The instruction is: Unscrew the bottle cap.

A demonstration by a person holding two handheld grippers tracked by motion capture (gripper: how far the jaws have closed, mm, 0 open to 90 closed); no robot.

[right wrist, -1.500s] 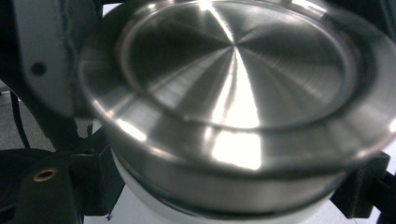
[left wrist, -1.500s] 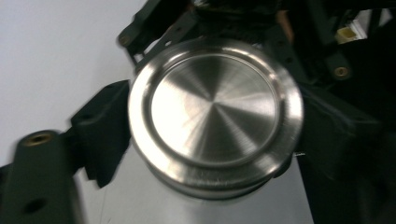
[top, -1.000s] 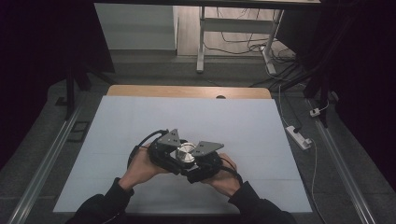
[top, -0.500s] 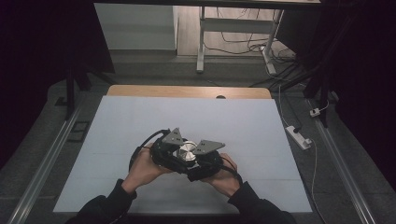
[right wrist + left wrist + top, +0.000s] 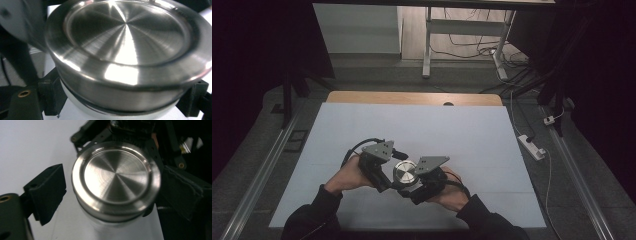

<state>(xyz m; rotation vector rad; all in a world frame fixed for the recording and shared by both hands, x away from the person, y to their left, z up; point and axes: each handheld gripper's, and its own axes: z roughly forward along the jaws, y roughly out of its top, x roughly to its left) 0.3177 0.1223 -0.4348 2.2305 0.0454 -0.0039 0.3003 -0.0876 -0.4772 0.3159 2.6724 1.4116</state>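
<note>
A round container with a brushed steel lid (image 5: pixel 404 172) and a white body (image 5: pixel 100 222) is held between both grippers over the near middle of the pale table (image 5: pixel 422 130). My left gripper (image 5: pixel 386 174) comes in from the left. In the left gripper view its jaws straddle the lid (image 5: pixel 116 173): the left fingertip (image 5: pixel 47 192) stands a little off the rim, and the right pad (image 5: pixel 180 192) lies against it. My right gripper (image 5: pixel 419 184) comes from the right. In the right gripper view its two jaws clamp the body below the lid (image 5: pixel 125 37).
A wooden strip (image 5: pixel 412 98) runs along the table's far edge. Metal rails (image 5: pixel 262 170) flank the table on both sides. A white power strip (image 5: pixel 532 146) and cables lie on the floor at the right. A desk frame (image 5: pixel 427 40) stands beyond the table.
The container and both grippers have drifted slightly left and toward the near edge. The holds look the same.
</note>
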